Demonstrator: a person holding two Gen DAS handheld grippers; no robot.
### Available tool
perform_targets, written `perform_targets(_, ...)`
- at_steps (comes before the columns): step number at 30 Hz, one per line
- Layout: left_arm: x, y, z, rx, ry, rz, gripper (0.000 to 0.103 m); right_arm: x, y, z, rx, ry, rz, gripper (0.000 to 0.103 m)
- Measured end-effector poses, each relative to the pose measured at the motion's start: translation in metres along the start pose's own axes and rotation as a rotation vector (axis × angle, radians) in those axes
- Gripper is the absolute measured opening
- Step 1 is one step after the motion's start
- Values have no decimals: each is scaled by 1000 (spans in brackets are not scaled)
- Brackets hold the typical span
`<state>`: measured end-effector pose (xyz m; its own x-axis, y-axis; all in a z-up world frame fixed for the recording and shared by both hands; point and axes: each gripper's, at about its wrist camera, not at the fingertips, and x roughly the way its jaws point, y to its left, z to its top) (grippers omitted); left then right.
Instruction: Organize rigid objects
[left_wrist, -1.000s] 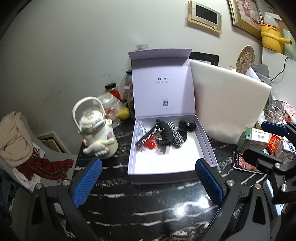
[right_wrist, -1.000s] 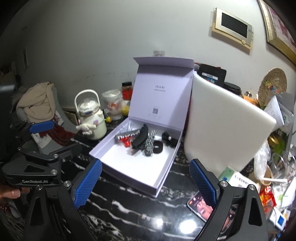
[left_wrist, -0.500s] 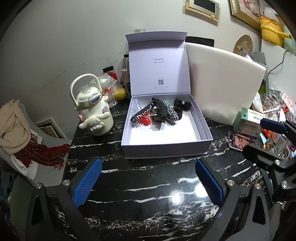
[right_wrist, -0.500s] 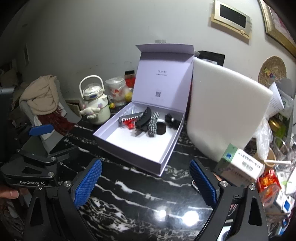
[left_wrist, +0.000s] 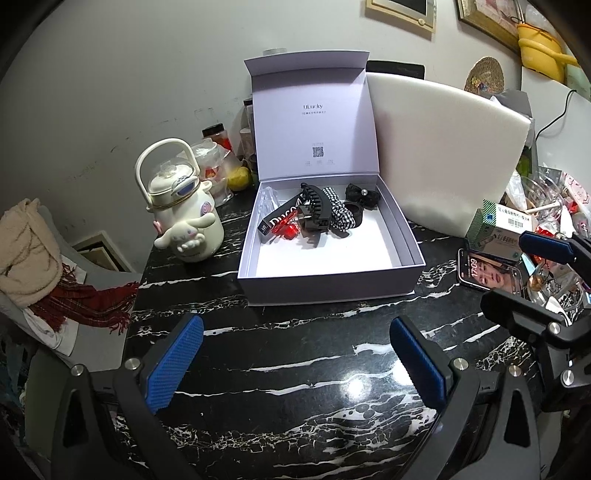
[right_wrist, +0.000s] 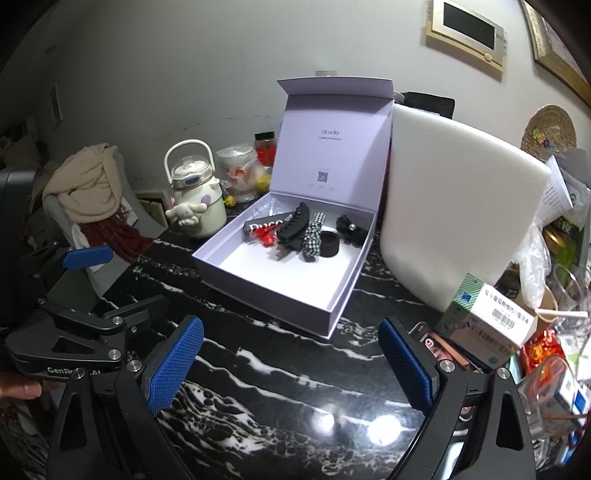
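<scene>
While both grippers hover empty over a black marble table (left_wrist: 295, 369), a lilac gift box (left_wrist: 328, 284) sits open near the middle of it, its lid standing upright at the back. The left gripper (left_wrist: 295, 365) has its blue-padded fingers spread wide apart, holding nothing; the right gripper (right_wrist: 290, 363) is likewise spread wide and empty. Hair accessories lie gathered along the rear of the box's white floor: a large black claw clip (left_wrist: 314, 210), a black-and-white checked scrunchie (left_wrist: 338, 216), a black hair tie ring (left_wrist: 354, 214), a black bow (left_wrist: 362, 195), a red clip (left_wrist: 286, 230), a black bar with white lettering (left_wrist: 277, 221) and a clear plastic piece (left_wrist: 267, 195). The front half of the box floor is bare. A white cartoon-dog water jug (left_wrist: 184, 214) stands to the box's left, and a white foam slab (left_wrist: 443, 155) leans to its right, beside a phone (left_wrist: 487, 273).
</scene>
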<state>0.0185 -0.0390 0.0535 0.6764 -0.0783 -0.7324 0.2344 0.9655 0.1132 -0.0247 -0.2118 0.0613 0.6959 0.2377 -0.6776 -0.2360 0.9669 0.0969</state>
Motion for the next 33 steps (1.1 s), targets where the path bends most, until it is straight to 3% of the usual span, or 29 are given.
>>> perform_targets(33, 13, 0, -3, 3, 40, -11, 103, 14, 0, -5, -8, 33, 3, 97)
